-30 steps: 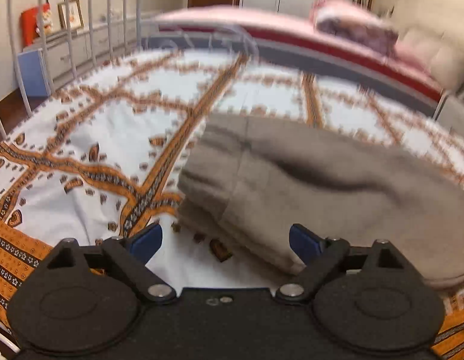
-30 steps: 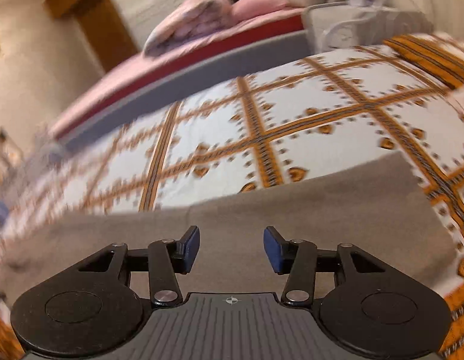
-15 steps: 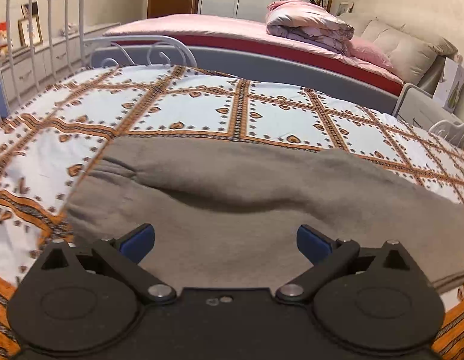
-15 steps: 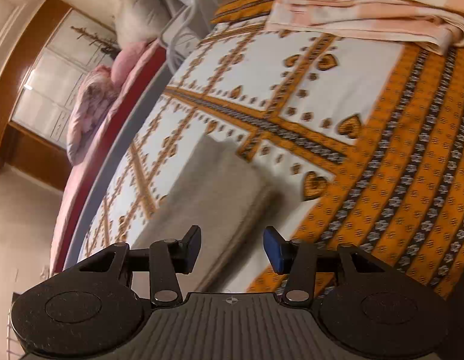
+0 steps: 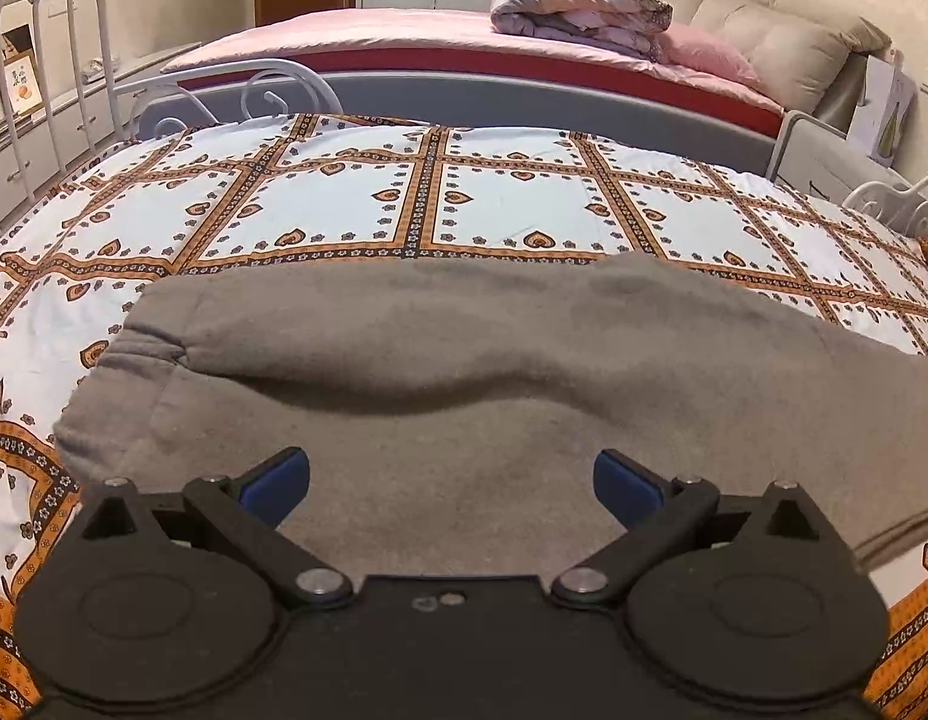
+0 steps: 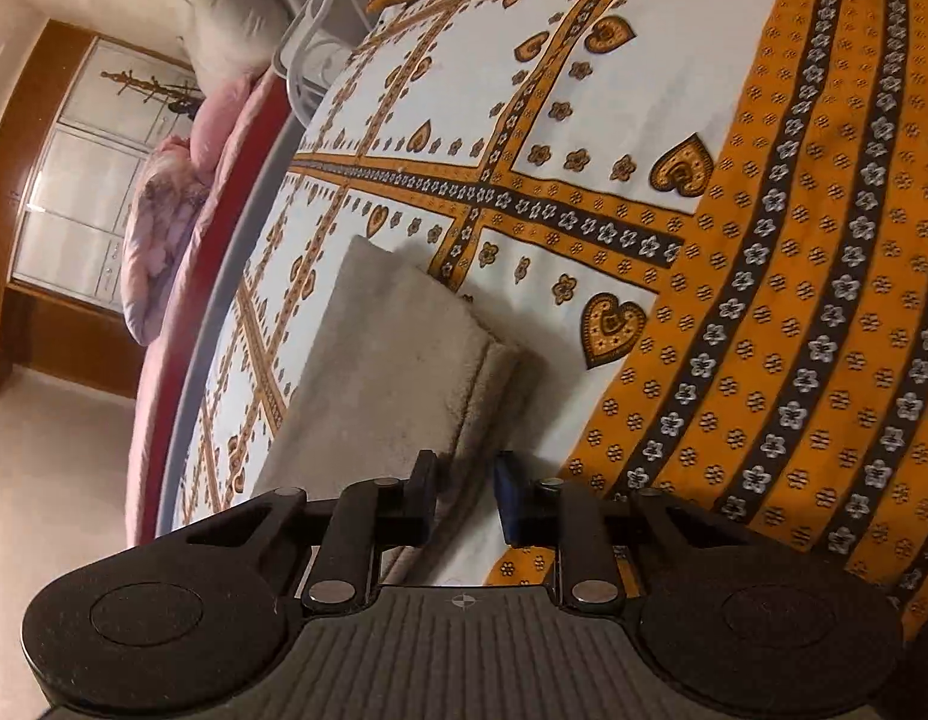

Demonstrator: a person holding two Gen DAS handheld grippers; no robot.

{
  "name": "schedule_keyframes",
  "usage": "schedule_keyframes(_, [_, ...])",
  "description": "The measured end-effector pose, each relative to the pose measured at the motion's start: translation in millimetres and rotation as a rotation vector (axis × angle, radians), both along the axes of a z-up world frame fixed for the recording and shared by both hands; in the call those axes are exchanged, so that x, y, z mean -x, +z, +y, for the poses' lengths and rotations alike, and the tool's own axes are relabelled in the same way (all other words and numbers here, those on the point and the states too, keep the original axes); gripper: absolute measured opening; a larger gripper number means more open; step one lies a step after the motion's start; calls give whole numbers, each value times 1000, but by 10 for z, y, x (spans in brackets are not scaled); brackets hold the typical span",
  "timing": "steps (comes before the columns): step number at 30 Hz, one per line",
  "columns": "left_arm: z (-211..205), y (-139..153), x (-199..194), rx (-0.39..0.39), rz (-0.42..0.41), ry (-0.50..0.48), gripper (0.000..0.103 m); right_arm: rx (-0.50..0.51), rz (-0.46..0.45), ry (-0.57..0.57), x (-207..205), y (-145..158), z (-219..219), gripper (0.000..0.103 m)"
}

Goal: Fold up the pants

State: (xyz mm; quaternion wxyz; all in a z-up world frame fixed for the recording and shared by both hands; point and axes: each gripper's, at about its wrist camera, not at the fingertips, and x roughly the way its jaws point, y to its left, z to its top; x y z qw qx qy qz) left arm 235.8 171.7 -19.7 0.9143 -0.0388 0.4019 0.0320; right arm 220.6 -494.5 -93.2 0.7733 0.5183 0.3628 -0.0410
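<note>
While the soft, limp grey fleece pants [image 5: 464, 372] are lying doubled lengthwise across the patterned orange-and-white bedspread [image 5: 356, 204], the left gripper [image 5: 452, 480] is hovering wide open and empty, and the right gripper [image 6: 464, 492] is narrowing around the layered cuff-end edge, its best hold.

From my left gripper [image 5: 452, 480] the pants [image 5: 464, 372] lie straight ahead, stretched crosswise on the bedspread [image 5: 344, 210], reaching well past both fingers and passing beneath the gap between them. Beyond the pants runs bare bedspread, then a second bed [image 5: 464, 54] behind it, with a folded quilt [image 5: 578, 6] on top. Ahead of my right gripper [image 6: 464, 492], the pants' end [image 6: 398, 360] lies on the bedspread, its edge leading back between the fingers.
</note>
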Motion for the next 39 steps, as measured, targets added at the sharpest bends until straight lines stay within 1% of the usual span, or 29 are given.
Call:
schedule_keyframes(4, [5,28,12,-3,-8,22,96,-24,-17,9,-55,-64,-20,23])
schedule_keyframes(6, [-5,49,15,-7,-17,25,95,-8,-28,21,-64,-65,-8,23])
schedule_keyframes(8, [-26,65,17,-16,-23,19,96,31,-36,41,-75,-38,30,23])
schedule_keyframes(9, [-42,69,14,-23,-23,13,96,60,-34,56,-90,-15,55,16])
schedule_keyframes(10, [-58,73,16,-31,-24,9,96,96,-29,69,-101,13,82,16])
schedule_keyframes(13, [-137,112,39,-54,-29,10,95,148,-44,77,-77,71,152,14])
schedule_keyframes(15, [-232,169,66,-50,-47,22,95,178,-53,78,-68,113,197,14])
schedule_keyframes(17, [-398,212,105,-33,-77,22,95,206,-56,82,-69,147,234,14])
schedule_keyframes(19, [-606,198,126,-6,-99,42,95,226,-68,83,-77,196,275,14])
schedule_keyframes(23, [-1149,21,134,66,-102,59,92,256,-90,86,-106,271,318,14])
schedule_keyframes(25, [-1499,-91,137,102,-81,22,91,286,-102,95,-105,319,344,14])
schedule_keyframes(27, [-1807,-156,137,105,-67,-20,91,313,-121,113,-106,378,375,14])
schedule_keyframes(29, [-2094,-180,114,113,-61,-66,91,363,-137,140,-93,437,419,14])
schedule_keyframes(31, [-2353,-186,42,125,-42,-124,91,388,-152,159,-83,467,448,14])
schedule_keyframes(34, [-2660,-195,-26,120,-34,-174,92,367,-150,153,-78,445,410,14])
schedule_keyframes(36, [-2843,-242,-88,104,-14,-178,92,358,-150,148,-79,442,382,14])
schedule_keyframes(38, [-2990,-408,-148,74,48,-187,92,356,-153,149,-79,444,371,14])
schedule_keyframes(39, [-3058,-496,-119,28,50,-197,93,359,-146,151,-84,441,367,14])
